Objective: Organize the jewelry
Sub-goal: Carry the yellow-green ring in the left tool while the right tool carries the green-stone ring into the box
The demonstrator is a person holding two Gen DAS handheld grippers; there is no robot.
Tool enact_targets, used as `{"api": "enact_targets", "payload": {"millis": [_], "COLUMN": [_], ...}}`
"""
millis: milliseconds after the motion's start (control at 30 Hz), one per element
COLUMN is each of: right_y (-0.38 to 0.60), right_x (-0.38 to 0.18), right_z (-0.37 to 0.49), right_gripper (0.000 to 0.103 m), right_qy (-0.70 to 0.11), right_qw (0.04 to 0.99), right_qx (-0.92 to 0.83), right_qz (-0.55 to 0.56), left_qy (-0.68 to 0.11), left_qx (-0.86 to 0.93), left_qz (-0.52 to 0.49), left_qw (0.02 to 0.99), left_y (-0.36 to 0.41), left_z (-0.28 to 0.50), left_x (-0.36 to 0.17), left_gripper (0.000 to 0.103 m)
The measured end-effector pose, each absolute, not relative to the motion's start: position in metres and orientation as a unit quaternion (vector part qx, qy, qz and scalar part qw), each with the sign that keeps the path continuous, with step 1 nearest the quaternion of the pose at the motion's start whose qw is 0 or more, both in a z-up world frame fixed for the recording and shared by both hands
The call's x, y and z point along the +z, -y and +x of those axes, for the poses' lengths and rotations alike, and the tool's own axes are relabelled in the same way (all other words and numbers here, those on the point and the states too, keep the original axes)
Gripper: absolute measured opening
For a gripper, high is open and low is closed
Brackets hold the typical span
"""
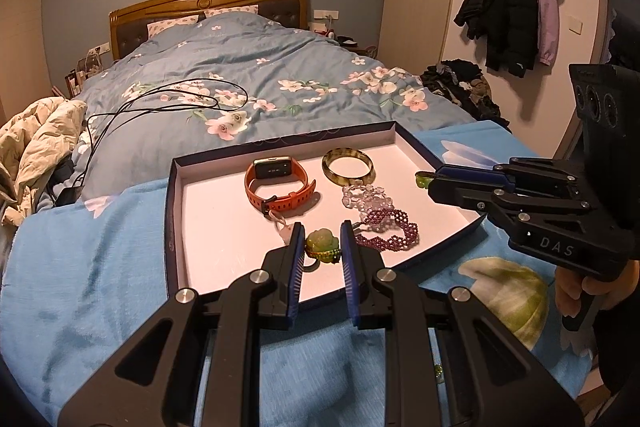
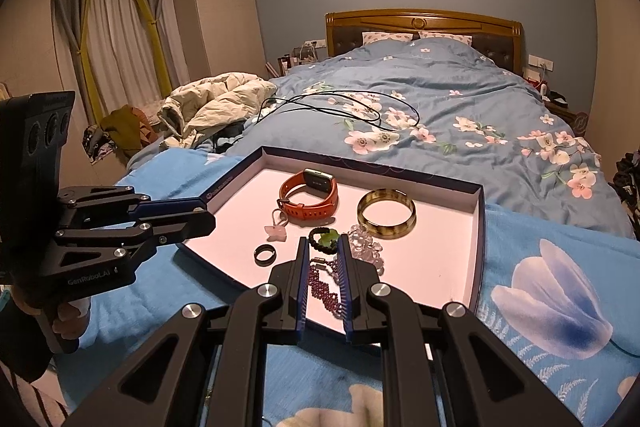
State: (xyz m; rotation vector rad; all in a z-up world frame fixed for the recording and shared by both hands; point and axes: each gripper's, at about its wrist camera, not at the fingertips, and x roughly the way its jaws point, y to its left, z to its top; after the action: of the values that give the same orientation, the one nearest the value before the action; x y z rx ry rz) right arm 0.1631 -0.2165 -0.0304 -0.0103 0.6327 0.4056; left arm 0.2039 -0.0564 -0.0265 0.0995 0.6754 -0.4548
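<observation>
Two hand-held grippers work over a shallow rectangular tray [image 1: 280,143] with dark blue walls and a pale, smooth floor, set on a fleecy sky-blue blanket [image 1: 100,267] printed with large flowers at the foot of a bed. The left gripper [image 1: 322,251] has its ribbed blue pads closed on a rounded green carving [image 1: 320,241], glossy like jade and strung with small green and yellow beads, held above the tray's near edge. The right gripper [image 2: 324,247], its narrow gap almost shut, pinches a bracelet of round black beads [image 2: 316,242] at its leafy green charm [image 2: 330,238]; seen from the left wrist, its tips sit over the tray's right rim. The rest of the jewelry lies on the tray floor. It includes an orange rubbery strap watch [image 1: 276,169] with a rounded rectangular face standing on its side. Beside it is a thick, polished bangle [image 1: 348,182] mottled olive and brown. A knobbly clear crystal bracelet [image 1: 362,195] touches the bangle's near edge. A flat band of woven purple beads [image 1: 390,227] lies just in front of the crystals. A pale pink butterfly-shaped charm [image 2: 276,231] rests by the watch clasp, and a plain dark ring [image 2: 265,261] lies apart to its left. Beyond the tray spreads a rumpled grey-blue duvet [image 1: 240,59] patterned with pink and white blossoms.
</observation>
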Motion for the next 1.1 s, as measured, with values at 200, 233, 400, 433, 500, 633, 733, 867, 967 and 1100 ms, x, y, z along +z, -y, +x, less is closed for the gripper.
{"api": "enact_targets", "payload": {"millis": [200, 233, 400, 433, 500, 633, 733, 867, 967, 1100], "right_y": [0.218, 0.218, 0.219, 0.218, 0.218, 0.217, 0.218, 0.218, 0.217, 0.218], "right_x": [-0.035, -0.036, -0.042, -0.043, -0.045, -0.048, -0.049, -0.051, -0.052, -0.054], "right_z": [0.172, 0.173, 0.18, 0.181, 0.183, 0.187, 0.189, 0.191, 0.192, 0.194], "right_gripper": [0.012, 0.012, 0.012, 0.012, 0.012, 0.012, 0.012, 0.012, 0.012, 0.012], "right_qy": [-0.316, -0.318, -0.326, -0.327, -0.331, -0.335, -0.337, -0.339, -0.34, -0.343], "right_qw": [0.928, 0.927, 0.925, 0.924, 0.923, 0.922, 0.922, 0.921, 0.92, 0.919], "right_qx": [0.197, 0.197, 0.196, 0.196, 0.196, 0.194, 0.193, 0.193, 0.194, 0.193], "right_qz": [-0.007, -0.006, -0.009, -0.009, -0.006, -0.006, -0.005, -0.006, -0.005, -0.006], "left_qy": [-0.333, -0.333, -0.337, -0.338, -0.341, -0.344, -0.346, -0.35, -0.353, -0.356], "left_qx": [-0.218, -0.218, -0.217, -0.216, -0.215, -0.213, -0.213, -0.212, -0.212, -0.211], "left_qz": [0.048, 0.049, 0.05, 0.05, 0.05, 0.05, 0.05, 0.051, 0.05, 0.051], "left_qw": [0.916, 0.916, 0.915, 0.915, 0.914, 0.913, 0.912, 0.911, 0.91, 0.909], "left_y": [0.06, 0.061, 0.063, 0.063, 0.064, 0.065, 0.066, 0.067, 0.068, 0.068], "left_z": [0.209, 0.21, 0.214, 0.214, 0.216, 0.219, 0.221, 0.223, 0.224, 0.226], "left_x": [-0.03, -0.031, -0.034, -0.035, -0.036, -0.039, -0.041, -0.044, -0.047, -0.049], "left_gripper": [0.018, 0.018, 0.018, 0.018, 0.018, 0.018, 0.018, 0.018, 0.018, 0.018]}}
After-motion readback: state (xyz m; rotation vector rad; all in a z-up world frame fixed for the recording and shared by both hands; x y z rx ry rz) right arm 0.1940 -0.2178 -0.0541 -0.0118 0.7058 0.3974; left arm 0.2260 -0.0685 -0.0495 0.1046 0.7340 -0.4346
